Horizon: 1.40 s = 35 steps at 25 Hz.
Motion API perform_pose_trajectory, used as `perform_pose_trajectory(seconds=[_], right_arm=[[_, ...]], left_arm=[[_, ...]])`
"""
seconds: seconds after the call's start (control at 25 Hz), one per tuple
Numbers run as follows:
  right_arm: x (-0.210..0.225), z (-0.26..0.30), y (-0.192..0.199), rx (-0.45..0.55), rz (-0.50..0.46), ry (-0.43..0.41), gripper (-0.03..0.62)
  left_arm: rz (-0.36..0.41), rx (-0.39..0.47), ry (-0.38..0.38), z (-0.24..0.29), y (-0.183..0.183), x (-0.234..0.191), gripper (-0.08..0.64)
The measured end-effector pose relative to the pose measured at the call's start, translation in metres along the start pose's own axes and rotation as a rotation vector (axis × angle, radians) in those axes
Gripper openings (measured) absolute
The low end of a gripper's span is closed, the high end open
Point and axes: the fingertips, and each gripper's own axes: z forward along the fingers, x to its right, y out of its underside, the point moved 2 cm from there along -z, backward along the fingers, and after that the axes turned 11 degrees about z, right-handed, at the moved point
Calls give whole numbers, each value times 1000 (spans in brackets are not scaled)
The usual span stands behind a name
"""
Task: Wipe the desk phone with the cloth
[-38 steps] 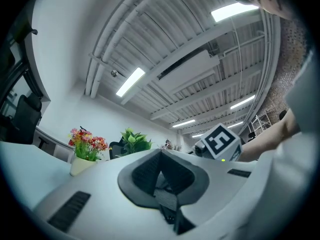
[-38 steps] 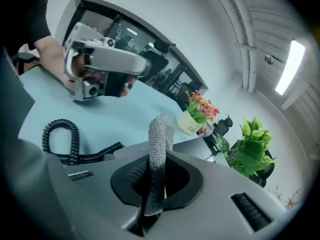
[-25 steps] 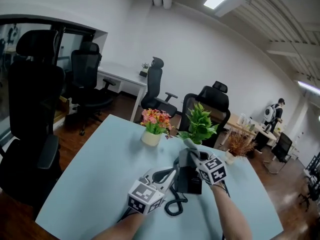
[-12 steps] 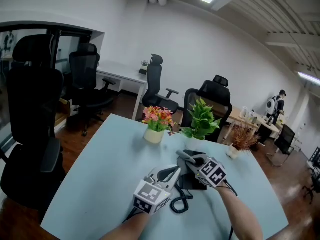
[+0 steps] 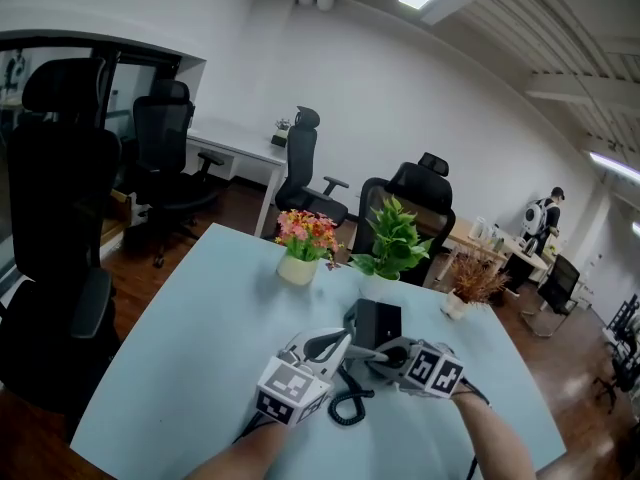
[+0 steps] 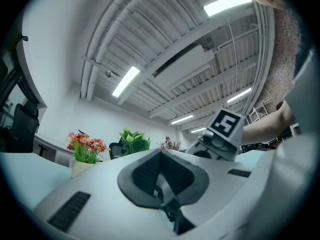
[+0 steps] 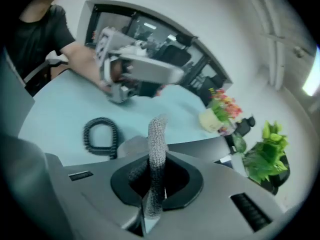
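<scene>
Table carried the desk phone toward its 3 o'clock side, at 12 o'clock from both grippers. Left gripper had its jaws together, empty. Right gripper was clamped on the grey cloth.

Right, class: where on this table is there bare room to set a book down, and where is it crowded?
The left side of the table, everything left of the flower pot, is bare. The middle is crowded: the flower pot, green plant, phone and coiled cord sit close together.
</scene>
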Motion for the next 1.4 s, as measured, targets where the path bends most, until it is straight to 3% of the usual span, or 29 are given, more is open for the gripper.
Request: perform_pose_trajectory(seconds=[0.12,0.2,0.36,0.64,0.96,1.04,1.08,1.16,1.32,1.4], right_arm=[[93,-13,-13,209,215,263,-3],[137,-14,-15,273,317,385,-3],[163,4,-15,241,341,435,-3],[134,20,-5,124,243,325,-3],[-6,4,21,-25,50,15,-3],[-27,-1,29,-82,9,-65,-3],[-24,-3,31,-90,4,-66,-3],[10,-8,26,-31,60,29,-3],[114,-21,6,186,291,342,-3],[150,-17,1,231,364,435,-3]], left_arm=[[6,-5,5,3,1,4,17],[7,-4,6,5,1,6,17],[13,-6,10,5,-4,11,17],[32,-9,15,8,-3,10,17],[19,-8,14,7,2,9,17],[15,-6,11,6,1,8,17],[15,-7,11,6,1,7,17],[19,-10,12,6,2,8,17],[26,-10,15,6,1,8,17],[35,-11,22,8,0,11,17]])
